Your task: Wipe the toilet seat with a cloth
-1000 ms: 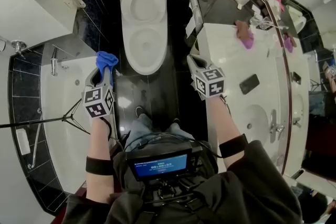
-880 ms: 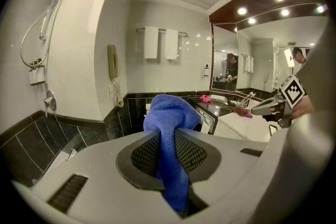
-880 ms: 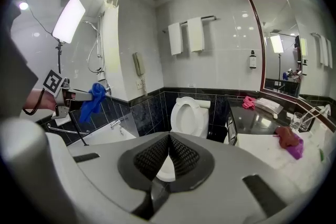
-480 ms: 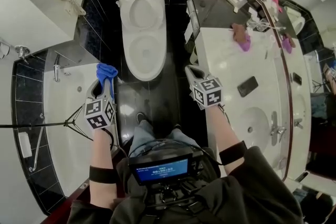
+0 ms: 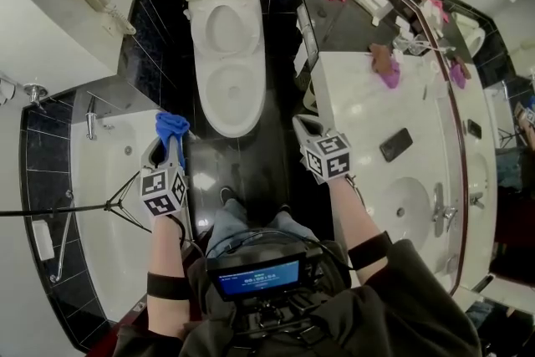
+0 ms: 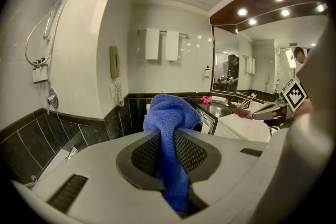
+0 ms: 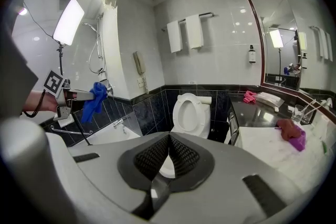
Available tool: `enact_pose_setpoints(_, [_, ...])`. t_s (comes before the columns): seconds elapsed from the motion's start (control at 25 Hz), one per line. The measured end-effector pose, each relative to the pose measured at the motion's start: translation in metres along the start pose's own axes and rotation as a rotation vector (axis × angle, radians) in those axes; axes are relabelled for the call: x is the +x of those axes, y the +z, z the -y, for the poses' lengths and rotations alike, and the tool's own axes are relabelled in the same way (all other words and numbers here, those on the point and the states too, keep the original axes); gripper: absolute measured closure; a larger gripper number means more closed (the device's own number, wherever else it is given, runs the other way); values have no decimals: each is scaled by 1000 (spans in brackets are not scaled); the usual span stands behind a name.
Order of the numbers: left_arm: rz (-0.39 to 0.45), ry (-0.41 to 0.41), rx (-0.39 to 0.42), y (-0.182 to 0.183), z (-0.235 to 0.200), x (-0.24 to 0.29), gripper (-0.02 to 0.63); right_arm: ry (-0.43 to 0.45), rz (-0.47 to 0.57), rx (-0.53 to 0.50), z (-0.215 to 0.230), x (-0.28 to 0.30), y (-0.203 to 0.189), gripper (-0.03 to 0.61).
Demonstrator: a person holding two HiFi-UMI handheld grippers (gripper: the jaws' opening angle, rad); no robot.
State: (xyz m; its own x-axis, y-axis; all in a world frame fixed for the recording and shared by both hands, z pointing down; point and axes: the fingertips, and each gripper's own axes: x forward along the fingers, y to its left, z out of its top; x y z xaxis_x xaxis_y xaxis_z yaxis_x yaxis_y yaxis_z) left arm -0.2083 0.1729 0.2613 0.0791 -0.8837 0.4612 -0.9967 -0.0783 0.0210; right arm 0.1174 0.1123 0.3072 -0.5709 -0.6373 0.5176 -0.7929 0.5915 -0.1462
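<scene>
The white toilet [image 5: 226, 54] stands against the black tiled back wall with its lid up and the seat [image 5: 231, 88] down; the same toilet [image 7: 190, 110] shows in the right gripper view. A blue cloth [image 5: 171, 128] [image 6: 170, 144] is pinched in my left gripper [image 5: 167, 145], which hangs left of the bowl's front, over the bathtub edge, and apart from the toilet. My right gripper [image 5: 303, 127] is shut with nothing in it, right of the bowl's front beside the counter corner.
A white marble counter [image 5: 368, 130] with a sink [image 5: 411, 196], a phone [image 5: 395, 144] and a pink cloth [image 5: 386, 64] runs along the right. The bathtub [image 5: 109, 180] lies on the left, crossed by a tripod leg [image 5: 75, 201]. Black glossy floor [image 5: 242, 163] lies before the toilet.
Both grippers have drawn back a little from the toilet, toward the person. The cloth stays in the left jaws.
</scene>
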Motion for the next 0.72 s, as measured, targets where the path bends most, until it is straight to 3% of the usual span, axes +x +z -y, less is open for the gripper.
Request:
enact_pose_setpoints(0.32, [7,-29,13,10,-20,25,551,-12,9,15,-11,26,14,575])
enact_pose_setpoints(0.72, [36,-141,66,35,-60,72,550,-77,38,18,-41,75,41,575])
